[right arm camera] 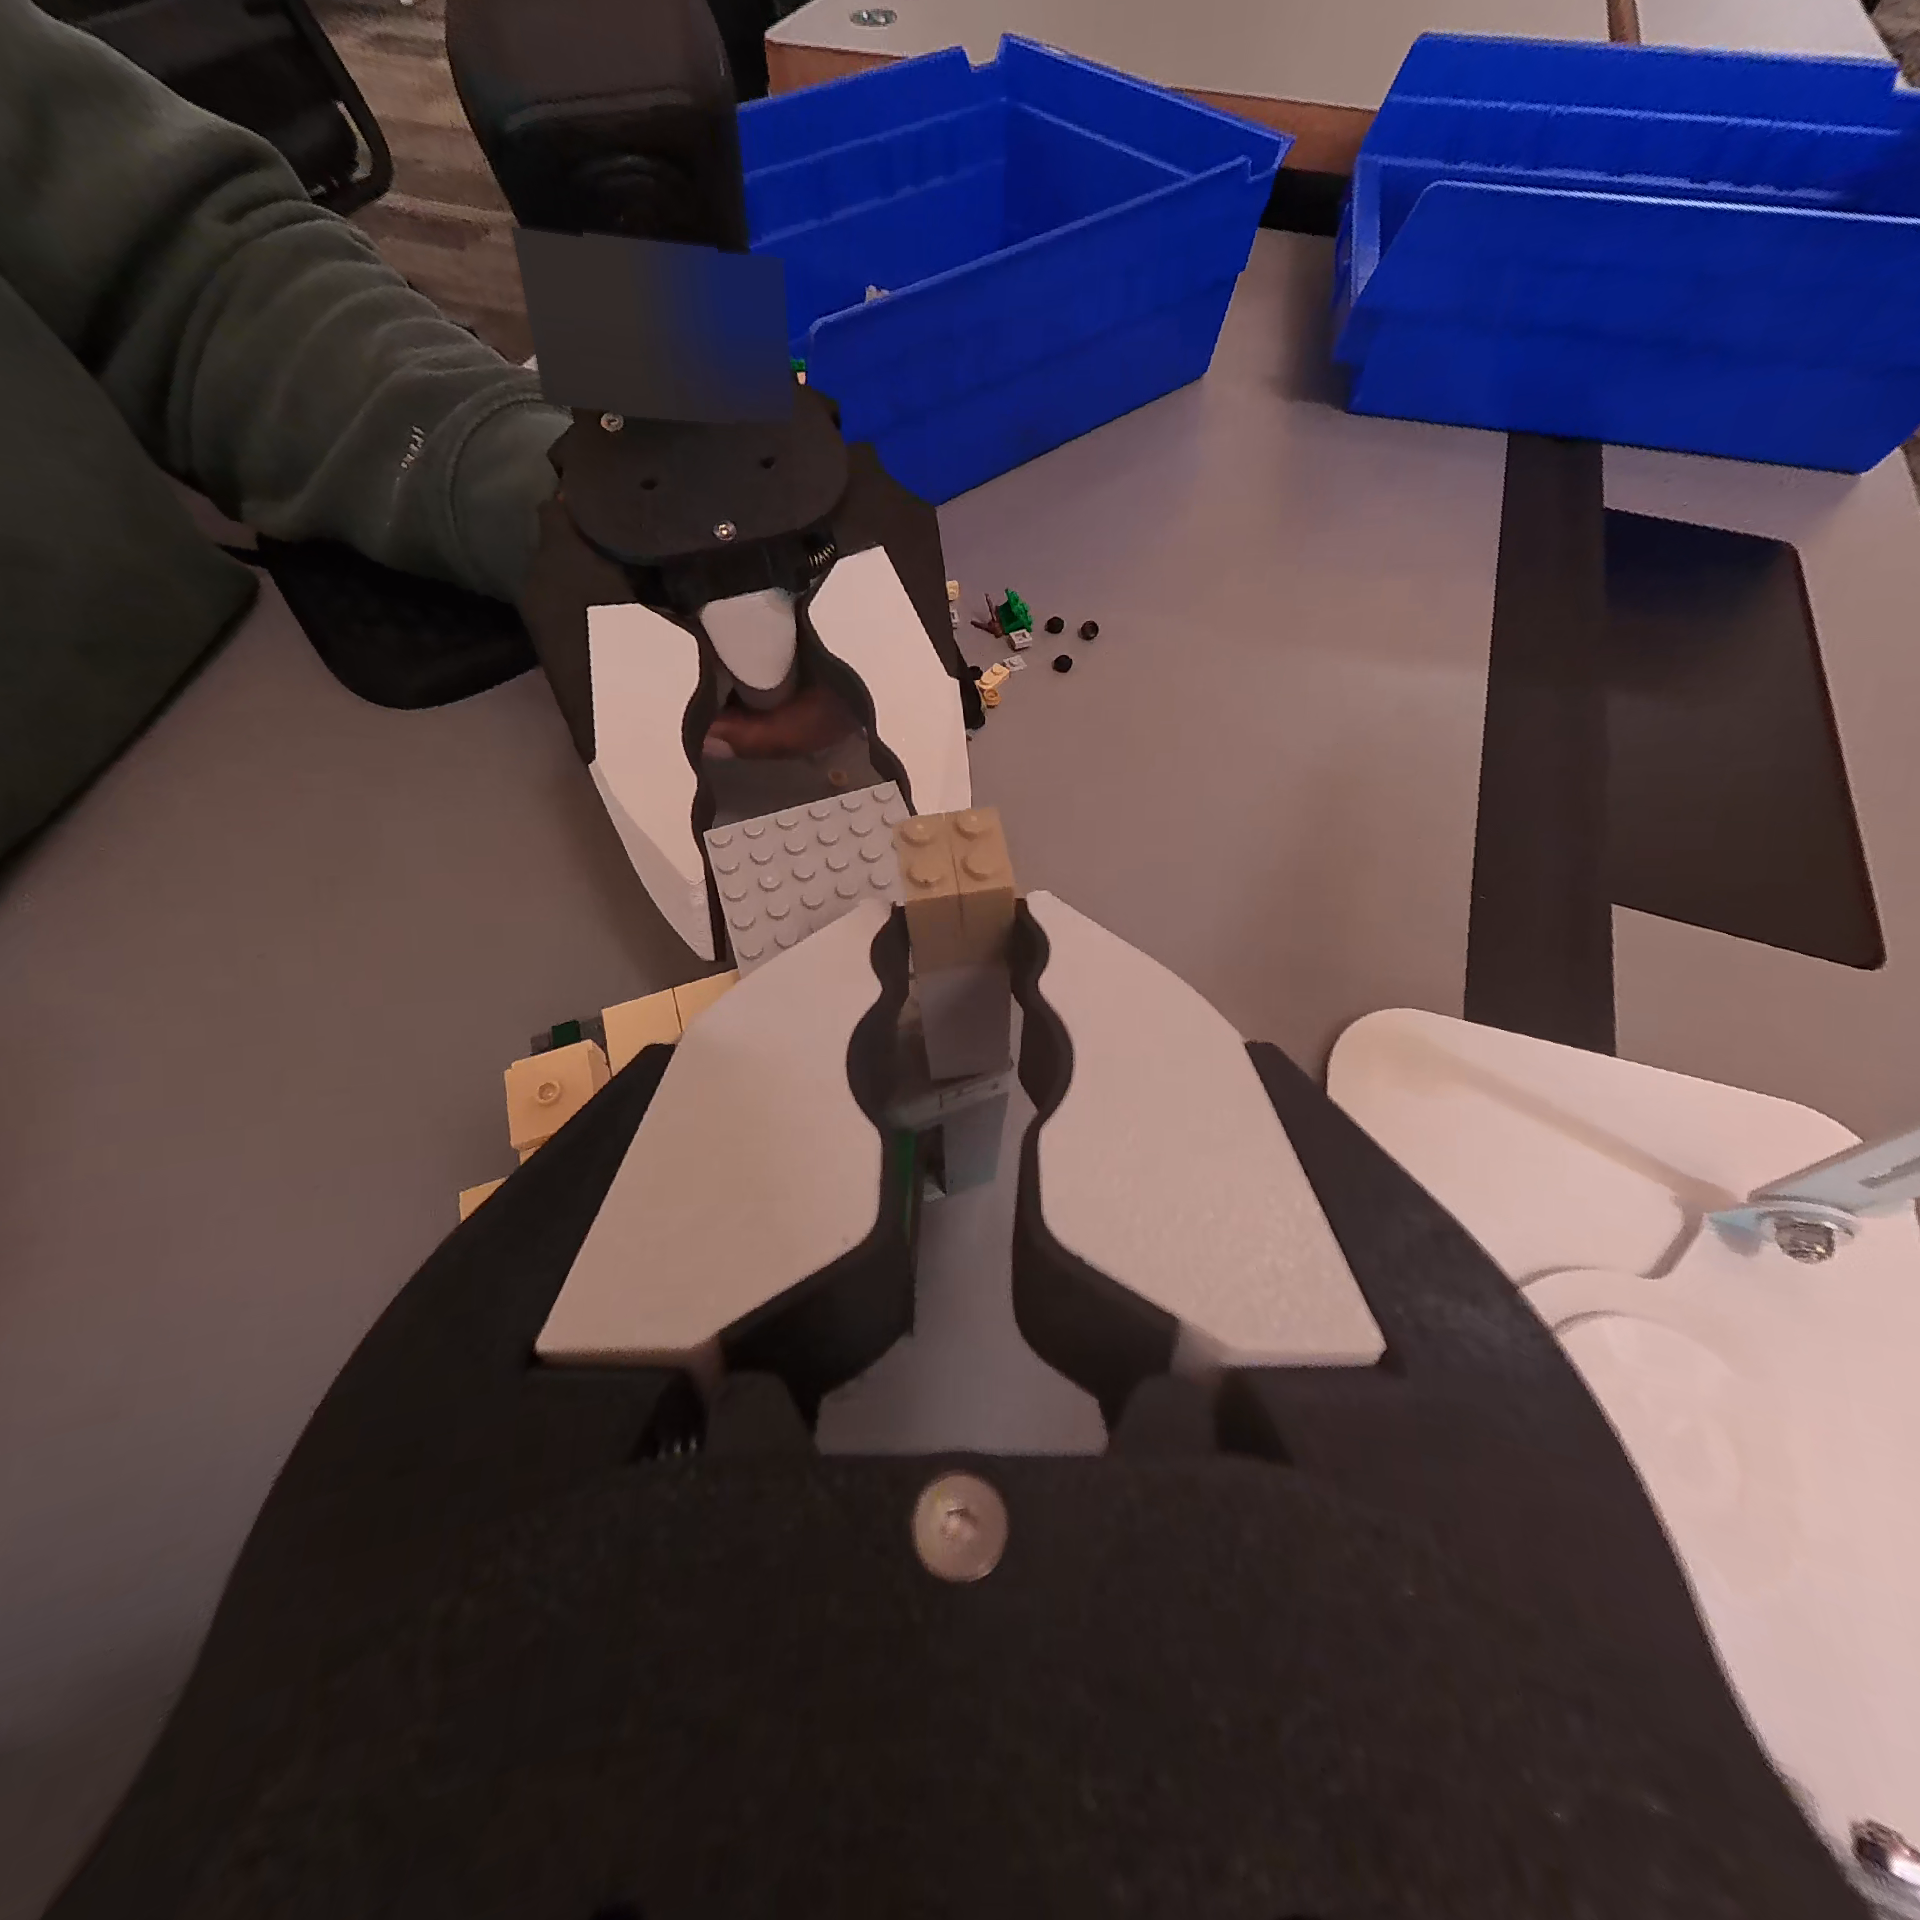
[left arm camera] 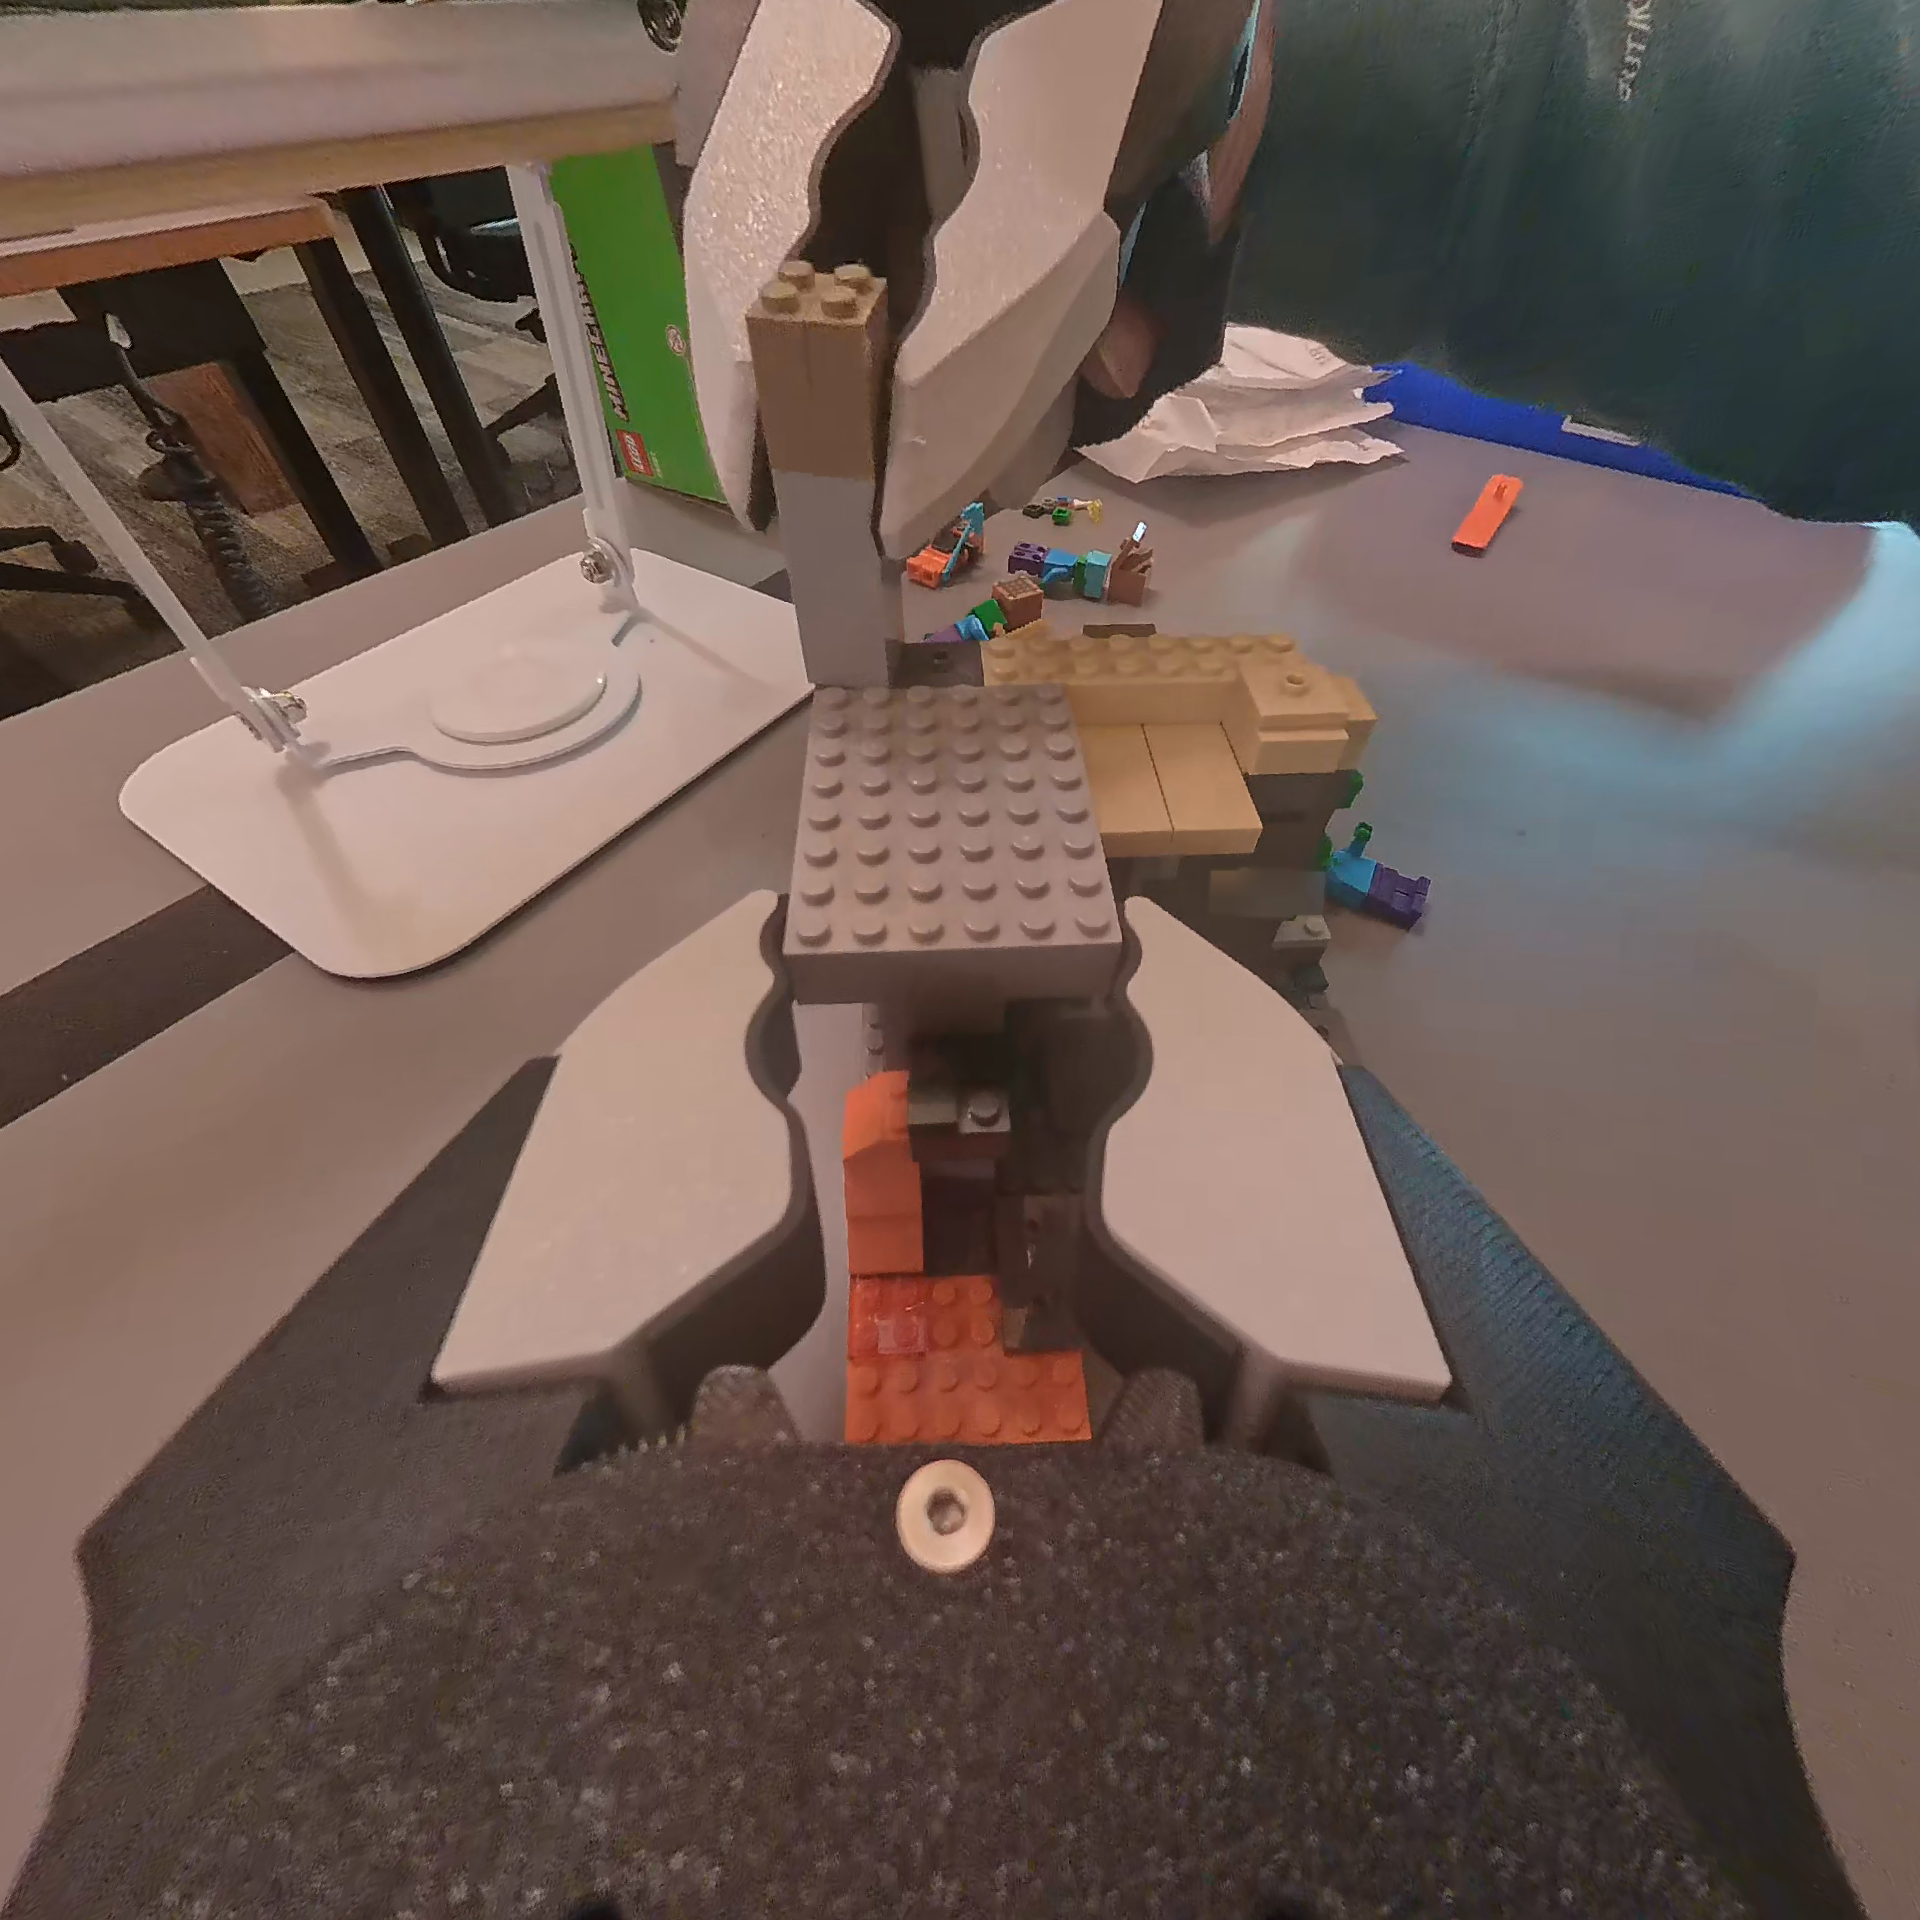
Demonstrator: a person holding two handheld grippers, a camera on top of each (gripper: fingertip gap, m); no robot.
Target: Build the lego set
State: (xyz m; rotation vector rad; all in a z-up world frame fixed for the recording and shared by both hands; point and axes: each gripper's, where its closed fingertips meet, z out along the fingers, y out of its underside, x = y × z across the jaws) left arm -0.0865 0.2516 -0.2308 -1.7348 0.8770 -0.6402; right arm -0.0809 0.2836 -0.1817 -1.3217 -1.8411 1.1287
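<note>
Now left gripper (left arm camera: 951, 961) clamps grey studded plate (left arm camera: 951, 821); right gripper (right arm camera: 956, 914) clamps tan-over-grey brick column (right arm camera: 956, 894).

Two blue bins (right arm camera: 997, 260) (right arm camera: 1642, 270) at the far side of a grey table (right arm camera: 1299, 727); a white stand base (left arm camera: 416, 790) on the left beside a green box (left arm camera: 634, 332). Crumpled white paper (left arm camera: 1247, 416), an orange strip (left arm camera: 1488, 514) and scattered small coloured bricks (left arm camera: 1039, 571) farther off.

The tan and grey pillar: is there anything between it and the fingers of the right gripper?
Nothing visible does. The right gripper has its fingers closed on the tan and grey pillar, one on each side.
</note>
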